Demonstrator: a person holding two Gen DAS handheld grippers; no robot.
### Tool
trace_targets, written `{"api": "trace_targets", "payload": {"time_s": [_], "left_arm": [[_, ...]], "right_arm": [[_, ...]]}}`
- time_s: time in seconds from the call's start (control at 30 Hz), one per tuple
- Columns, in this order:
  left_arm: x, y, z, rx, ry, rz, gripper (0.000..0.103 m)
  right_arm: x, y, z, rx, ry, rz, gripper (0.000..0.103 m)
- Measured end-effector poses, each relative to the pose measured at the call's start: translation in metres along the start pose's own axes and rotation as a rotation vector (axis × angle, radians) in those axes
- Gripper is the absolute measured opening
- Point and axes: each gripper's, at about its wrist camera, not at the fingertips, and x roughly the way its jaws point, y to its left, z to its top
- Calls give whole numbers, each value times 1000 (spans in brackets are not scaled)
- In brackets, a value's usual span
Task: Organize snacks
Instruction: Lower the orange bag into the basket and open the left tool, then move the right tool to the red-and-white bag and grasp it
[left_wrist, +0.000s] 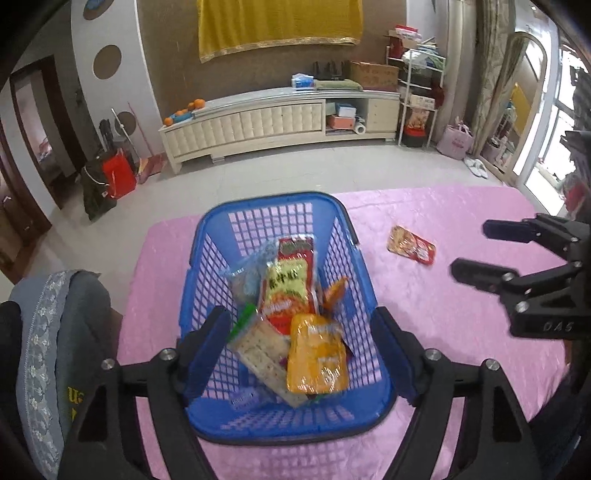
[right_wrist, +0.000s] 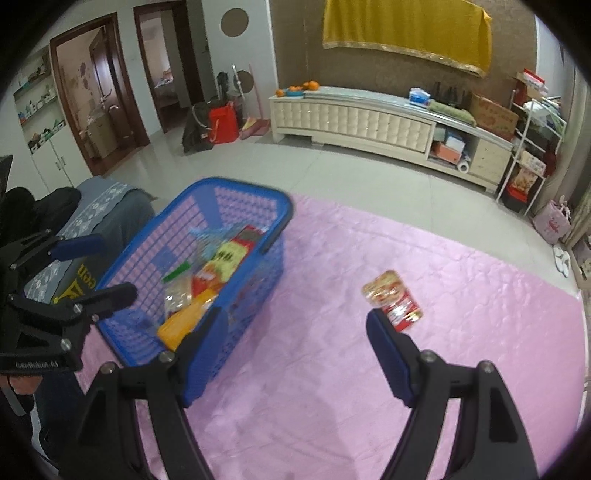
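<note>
Both wrist views look steeply down, sharing the basket (left_wrist: 284, 424) nearby.

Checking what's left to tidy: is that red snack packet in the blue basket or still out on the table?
Out. The red snack packet lies flat on the pink tablecloth, apart from the blue basket, which already holds several other packets.

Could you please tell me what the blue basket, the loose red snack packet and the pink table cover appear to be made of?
Blue basket: looks like moulded rigid plastic, given its uniform lattice walls and smooth rim. Red snack packet: probably glossy printed plastic film, flat with reflective patches. Pink table cover: seems a soft fabric, faintly shiny, with an embossed or quilted pattern; the exact fibre cannot be told.
</note>
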Motion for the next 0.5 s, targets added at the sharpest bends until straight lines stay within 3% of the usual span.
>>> {"api": "trace_targets", "payload": {"time_s": [0.27,0.5], "left_arm": [[23,8,33,-32,43,24,77],[62,14,47,-77,120,53,77]], "right_arm": [[14,-29,24,-19,29,-44,81],[56,-47,26,-48,113,-58,81]]}}
